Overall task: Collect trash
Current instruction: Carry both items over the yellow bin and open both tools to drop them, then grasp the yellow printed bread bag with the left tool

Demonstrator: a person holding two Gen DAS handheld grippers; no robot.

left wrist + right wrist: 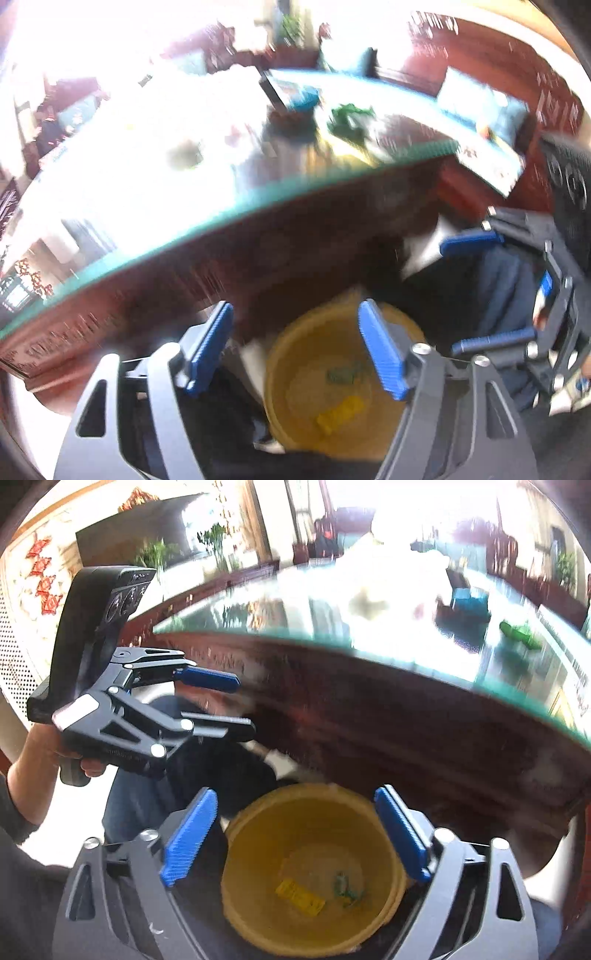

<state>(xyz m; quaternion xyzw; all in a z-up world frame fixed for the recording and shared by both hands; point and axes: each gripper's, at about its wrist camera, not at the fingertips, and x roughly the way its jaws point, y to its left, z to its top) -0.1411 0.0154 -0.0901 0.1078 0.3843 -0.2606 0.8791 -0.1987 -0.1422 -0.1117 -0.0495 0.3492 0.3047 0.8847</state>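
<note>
The worktop [369, 635], a glass-topped wooden table, fills the upper half of both views, glaring white where the light hits it. What remains on it is hard to read: a green crumpled scrap [521, 633] sits at right in the right wrist view, near a teal box [469, 600], and neither is clearly trash or clearly not. A wrong pick there is the first risk, and glare and blur would cause it.

Below the worktop's edge, at lower centre of both views, stands the yellow bin [310, 867]. On its bottom lie a yellow wrapper [300, 897] and a small green scrap [347, 888], so the collected trash is inside.

The left gripper [295, 347] hangs over the bin with jaws released and nothing between them. The right gripper [295, 838] is likewise spread wide and empty above the bin's mouth. In the right wrist view the left gripper appears at left, held by a hand [48, 753], close to the worktop's wooden rim. Going back for the green scrap, either gripper could strike that rim or the glass edge, since both sit low and just in front of it. The two grippers are also near each other and could collide if moved together.
</note>
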